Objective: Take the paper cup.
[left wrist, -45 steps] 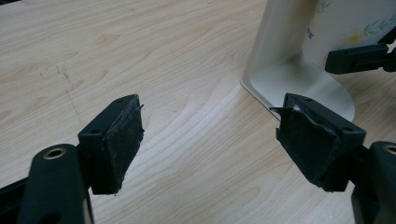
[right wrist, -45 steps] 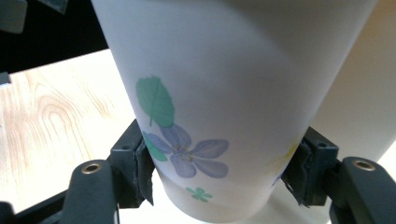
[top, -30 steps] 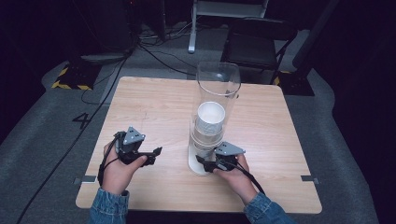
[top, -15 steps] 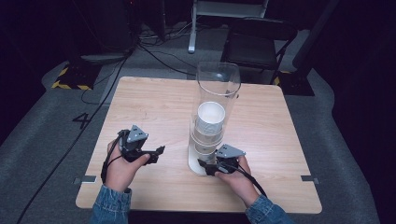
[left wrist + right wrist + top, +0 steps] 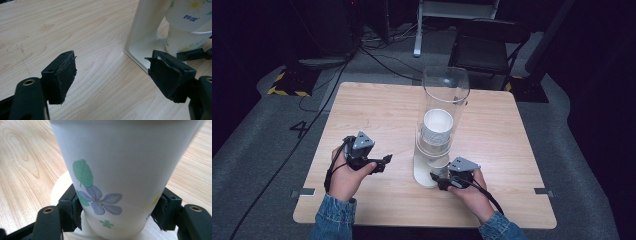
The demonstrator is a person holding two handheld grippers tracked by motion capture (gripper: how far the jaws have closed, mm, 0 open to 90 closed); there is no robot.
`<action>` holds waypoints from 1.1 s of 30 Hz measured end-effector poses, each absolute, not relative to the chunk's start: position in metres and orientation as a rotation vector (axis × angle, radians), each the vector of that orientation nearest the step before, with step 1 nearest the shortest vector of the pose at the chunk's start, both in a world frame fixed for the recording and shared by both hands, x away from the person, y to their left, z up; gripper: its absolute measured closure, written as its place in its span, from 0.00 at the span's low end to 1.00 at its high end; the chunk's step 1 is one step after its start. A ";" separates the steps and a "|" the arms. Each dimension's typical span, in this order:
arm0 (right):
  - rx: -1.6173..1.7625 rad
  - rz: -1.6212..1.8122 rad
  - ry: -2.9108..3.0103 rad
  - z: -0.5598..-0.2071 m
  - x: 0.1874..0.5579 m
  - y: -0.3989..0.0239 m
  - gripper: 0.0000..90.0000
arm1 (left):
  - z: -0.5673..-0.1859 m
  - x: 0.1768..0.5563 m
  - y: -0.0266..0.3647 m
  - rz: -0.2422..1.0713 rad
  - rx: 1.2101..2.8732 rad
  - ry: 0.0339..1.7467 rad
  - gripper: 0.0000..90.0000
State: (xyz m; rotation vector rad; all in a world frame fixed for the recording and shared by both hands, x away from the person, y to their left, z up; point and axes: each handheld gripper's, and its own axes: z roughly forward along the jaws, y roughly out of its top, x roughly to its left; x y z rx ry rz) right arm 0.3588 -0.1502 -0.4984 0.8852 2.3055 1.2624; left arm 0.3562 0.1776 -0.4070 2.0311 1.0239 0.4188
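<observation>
A tall clear tube dispenser (image 5: 445, 95) on a white stand (image 5: 146, 27) holds a stack of white paper cups (image 5: 437, 127). The lowest cup (image 5: 120, 170), printed with a green leaf and a purple flower, hangs out of the tube's bottom over the round white base (image 5: 58, 191). My right gripper (image 5: 438, 180) is at that cup, and its pads (image 5: 76, 211) press the cup's two sides near the bottom. My left gripper (image 5: 384, 161) is open over bare wood to the left of the dispenser, with nothing between its jaws (image 5: 112, 75). The cup (image 5: 183, 41) lies beyond the left gripper's right jaw.
The light wooden table (image 5: 377, 115) stands on grey floor. A dark chair (image 5: 487, 47) and cables (image 5: 377, 55) lie beyond the far edge. Bare wood stretches left, right and behind the dispenser.
Both hands have shifted only slightly. The right gripper stays at the foot of the dispenser, and the left stays open beside it.
</observation>
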 end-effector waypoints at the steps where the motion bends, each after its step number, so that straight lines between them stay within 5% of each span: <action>1: 0.891 1.259 2.304 -0.498 0.358 -0.152 0.38 | -0.407 0.357 0.177 0.411 2.037 1.018 0.24; 33: 1.074 1.298 2.091 -0.467 0.371 -0.221 0.38 | -0.407 0.362 0.178 0.425 2.032 1.021 0.24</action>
